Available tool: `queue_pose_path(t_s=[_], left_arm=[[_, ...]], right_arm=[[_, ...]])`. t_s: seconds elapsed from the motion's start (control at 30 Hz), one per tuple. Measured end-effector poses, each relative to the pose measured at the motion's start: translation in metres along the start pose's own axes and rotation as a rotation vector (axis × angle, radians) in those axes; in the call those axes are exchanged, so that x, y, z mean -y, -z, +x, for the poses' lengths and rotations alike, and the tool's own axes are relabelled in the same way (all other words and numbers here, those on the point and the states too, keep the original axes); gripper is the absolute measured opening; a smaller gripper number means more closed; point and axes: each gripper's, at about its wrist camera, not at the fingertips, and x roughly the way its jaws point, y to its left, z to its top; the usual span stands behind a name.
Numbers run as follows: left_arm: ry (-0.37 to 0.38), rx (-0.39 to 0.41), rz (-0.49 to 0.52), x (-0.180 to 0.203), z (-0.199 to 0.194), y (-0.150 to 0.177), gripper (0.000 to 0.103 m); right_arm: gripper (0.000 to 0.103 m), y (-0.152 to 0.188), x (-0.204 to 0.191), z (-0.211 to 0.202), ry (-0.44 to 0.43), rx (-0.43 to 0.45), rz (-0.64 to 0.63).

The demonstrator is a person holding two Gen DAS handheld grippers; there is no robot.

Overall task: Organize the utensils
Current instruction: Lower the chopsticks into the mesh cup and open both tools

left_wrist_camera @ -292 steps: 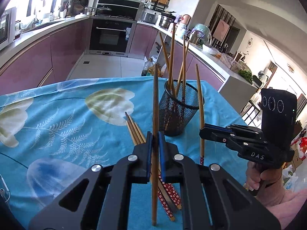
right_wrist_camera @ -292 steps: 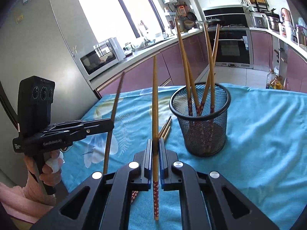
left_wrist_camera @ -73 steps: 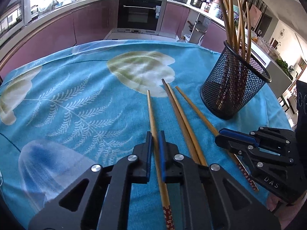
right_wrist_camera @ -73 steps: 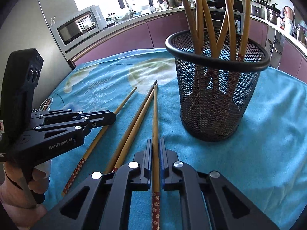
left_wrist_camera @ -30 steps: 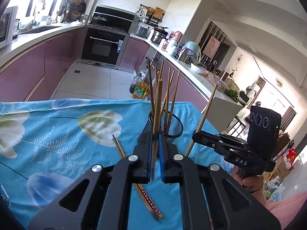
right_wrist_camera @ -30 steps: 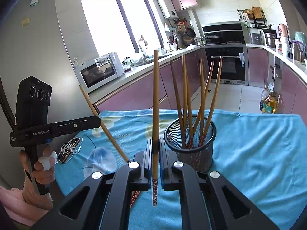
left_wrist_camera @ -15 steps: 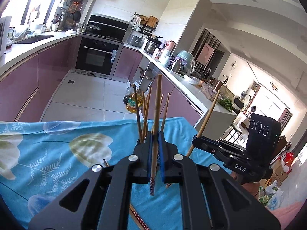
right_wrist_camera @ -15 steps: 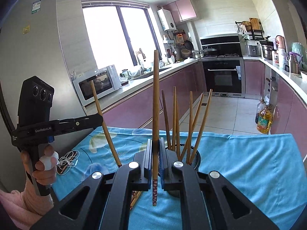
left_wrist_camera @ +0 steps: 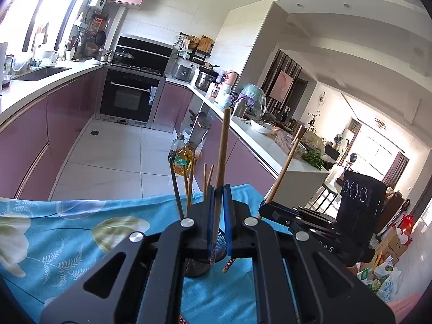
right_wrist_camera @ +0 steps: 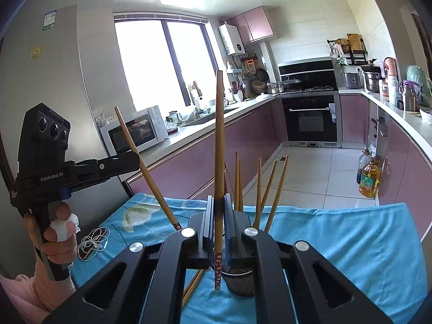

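Observation:
My left gripper is shut on a wooden chopstick held upright, its patterned end down, above the black mesh holder. My right gripper is shut on another chopstick, also upright over the holder. Several chopsticks stand in the holder. The left gripper shows in the right wrist view with its chopstick tilted. The right gripper shows in the left wrist view with its chopstick tilted. More chopsticks lie on the blue tablecloth.
White earphones and a phone lie at the table's left edge. Purple kitchen cabinets, an oven and a cooking-oil bottle on the floor lie beyond the table.
Both grippers have risen and tilted further upward with their chopsticks over the last second. The table and holder have dropped lower in both views.

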Motion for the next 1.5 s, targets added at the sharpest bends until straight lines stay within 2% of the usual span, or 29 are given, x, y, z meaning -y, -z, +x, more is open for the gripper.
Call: queue_pose_path(t_s=[0.57,0.93,1.17,1.5], left_arm=[[-0.054,-0.015,0.002,-0.002,0.024,-0.01,0.007],[-0.086,-0.103,0.059,0.0,0.042,-0.002,0.007],[-0.111,-0.191,0.112,0.003,0.059,0.006,0.007],[-0.137,-0.26,0.112,-0.005,0.087,0.011,0.007]], right_arm=[[0.006,-0.011,0.014,0.02,0.035,0.016,0.017],[0.006,0.004,0.02,0.049,0.062,-0.069,0.023],[0.006,0.016,0.025,0.065,0.066,-0.138,0.029],[0.006,0.025,0.031,0.083,0.077,-0.191,0.046]])
